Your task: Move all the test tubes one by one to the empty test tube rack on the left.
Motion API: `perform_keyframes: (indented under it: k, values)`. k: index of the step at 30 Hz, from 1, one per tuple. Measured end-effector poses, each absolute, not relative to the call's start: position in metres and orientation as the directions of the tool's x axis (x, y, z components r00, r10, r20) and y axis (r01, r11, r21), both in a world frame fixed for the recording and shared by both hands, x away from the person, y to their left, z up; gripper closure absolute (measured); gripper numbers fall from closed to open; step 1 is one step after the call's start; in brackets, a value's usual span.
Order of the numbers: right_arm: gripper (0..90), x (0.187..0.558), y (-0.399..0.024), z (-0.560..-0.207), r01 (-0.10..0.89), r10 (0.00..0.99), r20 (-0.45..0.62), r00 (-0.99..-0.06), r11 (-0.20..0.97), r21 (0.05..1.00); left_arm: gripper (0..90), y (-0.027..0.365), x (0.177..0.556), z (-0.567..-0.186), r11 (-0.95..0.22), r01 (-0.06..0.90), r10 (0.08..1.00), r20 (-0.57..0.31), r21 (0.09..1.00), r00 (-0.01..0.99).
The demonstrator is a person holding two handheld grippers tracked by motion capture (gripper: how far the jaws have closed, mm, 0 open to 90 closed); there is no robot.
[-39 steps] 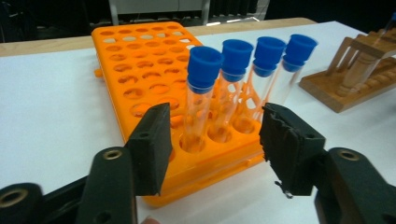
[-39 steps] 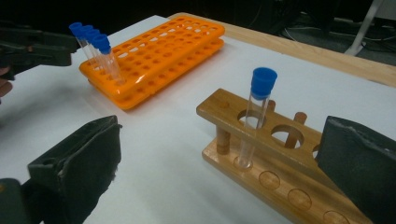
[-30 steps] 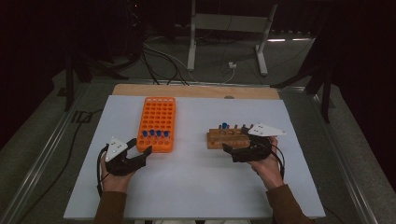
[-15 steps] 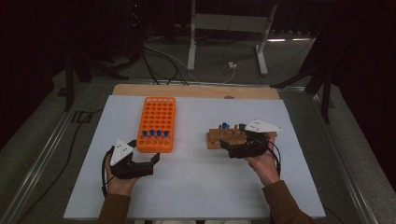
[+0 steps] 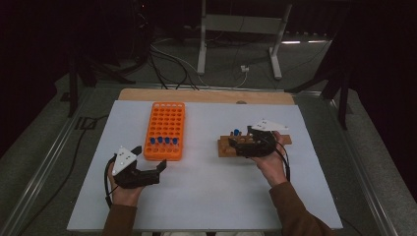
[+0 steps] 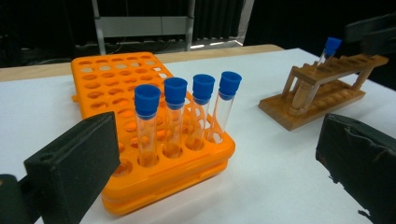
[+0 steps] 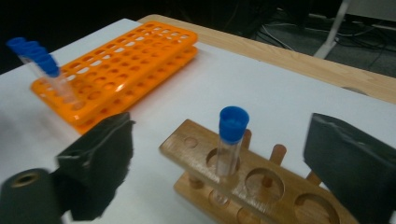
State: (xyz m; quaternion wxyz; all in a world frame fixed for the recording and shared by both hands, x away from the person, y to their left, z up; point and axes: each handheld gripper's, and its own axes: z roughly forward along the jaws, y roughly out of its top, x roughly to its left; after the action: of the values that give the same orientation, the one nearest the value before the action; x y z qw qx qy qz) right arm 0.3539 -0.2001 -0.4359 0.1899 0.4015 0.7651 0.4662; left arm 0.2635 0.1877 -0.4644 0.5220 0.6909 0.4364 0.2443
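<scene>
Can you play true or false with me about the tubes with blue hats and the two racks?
1. Four blue-capped tubes stand in the orange rack. True.
2. The wooden rack holds three tubes. False: just one tube stands in it.
3. The left gripper is squeezing a tube. False: its jaws stand wide apart with nothing pressed between them.
4. The right gripper has the wooden rack's tube between its open jaws. True; the jaws have just been closing, but the pads do not touch it.
5. The orange rack lies tipped on its side. False: it sits flat on the white table.
</scene>
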Motion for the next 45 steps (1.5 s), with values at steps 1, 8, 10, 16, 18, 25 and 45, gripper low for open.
perform_keyframes:
  k: [1, 8, 10, 16, 18, 25, 45]
  values:
    - [15.6, 0.356, -0.199, -0.437, 0.446, 0.799, 0.087, -0.595, 0.238, 0.863, 0.8, 0.188, 0.263, -0.464, -0.075, 0.348, 0.858, -0.118, 0.935, 0.501]
    - [52.2, 0.367, -0.192, -0.45, 0.463, 0.826, 0.059, -0.56, 0.252, 0.85, 0.8, 0.189, 0.264, -0.465, -0.068, 0.357, 0.859, -0.127, 0.932, 0.496]
    - [57.8, 0.369, -0.191, -0.452, 0.464, 0.829, 0.067, -0.556, 0.242, 0.852, 0.8, 0.19, 0.264, -0.465, -0.059, 0.355, 0.858, -0.134, 0.933, 0.496]
    - [67.9, 0.371, -0.189, -0.457, 0.48, 0.818, 0.074, -0.57, 0.259, 0.838, 0.8, 0.189, 0.264, -0.465, -0.062, 0.356, 0.857, -0.133, 0.933, 0.497]
    - [69.6, 0.371, -0.188, -0.458, 0.48, 0.818, 0.068, -0.57, 0.264, 0.837, 0.8, 0.188, 0.264, -0.465, -0.057, 0.358, 0.853, -0.141, 0.932, 0.503]
    - [75.9, 0.368, -0.187, -0.458, 0.477, 0.816, 0.055, -0.575, 0.279, 0.834, 0.9, 0.187, 0.264, -0.464, -0.057, 0.357, 0.849, -0.143, 0.932, 0.509]
    - [76.9, 0.36, -0.187, -0.448, 0.422, 0.806, 0.002, -0.592, 0.308, 0.852, 0.9, 0.187, 0.265, -0.467, -0.061, 0.373, 0.847, -0.15, 0.926, 0.51]
